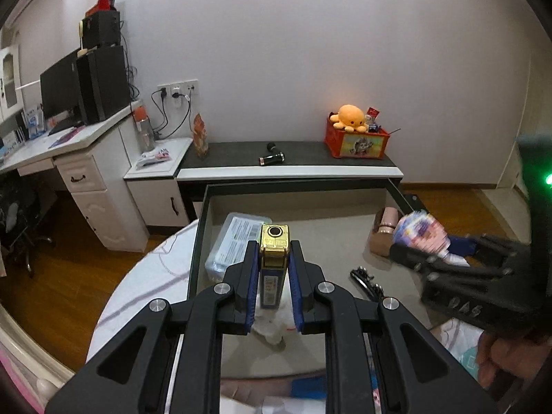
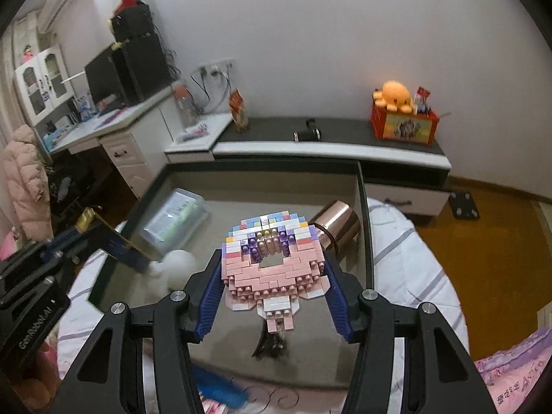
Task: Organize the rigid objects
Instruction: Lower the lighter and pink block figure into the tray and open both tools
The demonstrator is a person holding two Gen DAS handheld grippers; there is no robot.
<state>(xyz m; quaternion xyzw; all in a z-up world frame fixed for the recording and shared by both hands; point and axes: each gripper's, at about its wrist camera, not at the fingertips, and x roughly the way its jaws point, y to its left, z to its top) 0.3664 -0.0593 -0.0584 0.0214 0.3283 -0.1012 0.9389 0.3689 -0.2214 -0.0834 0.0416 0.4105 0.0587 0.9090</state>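
My left gripper (image 1: pixel 273 258) is shut on a blue box with a gold top (image 1: pixel 272 265) and holds it above the grey storage tray (image 1: pixel 310 207). The box also shows in the right wrist view (image 2: pixel 114 238). My right gripper (image 2: pixel 274 272) is shut on a pink brick-built ring model (image 2: pixel 272 265), held over the tray (image 2: pixel 365 207). The model appears blurred in the left wrist view (image 1: pixel 421 233). In the tray lie a clear plastic case (image 1: pixel 234 241), a rose-gold cup (image 2: pixel 336 224), a black hair clip (image 1: pixel 365 277) and a white fluffy thing (image 2: pixel 176 264).
The tray rests on a bed with a striped white sheet (image 2: pixel 414 258). Behind it stands a low dark-topped cabinet (image 1: pixel 293 158) with a black microphone (image 1: pixel 270 158) and a red box holding an orange plush octopus (image 1: pixel 352 119). A desk with a monitor (image 1: pixel 58 89) stands at the left.
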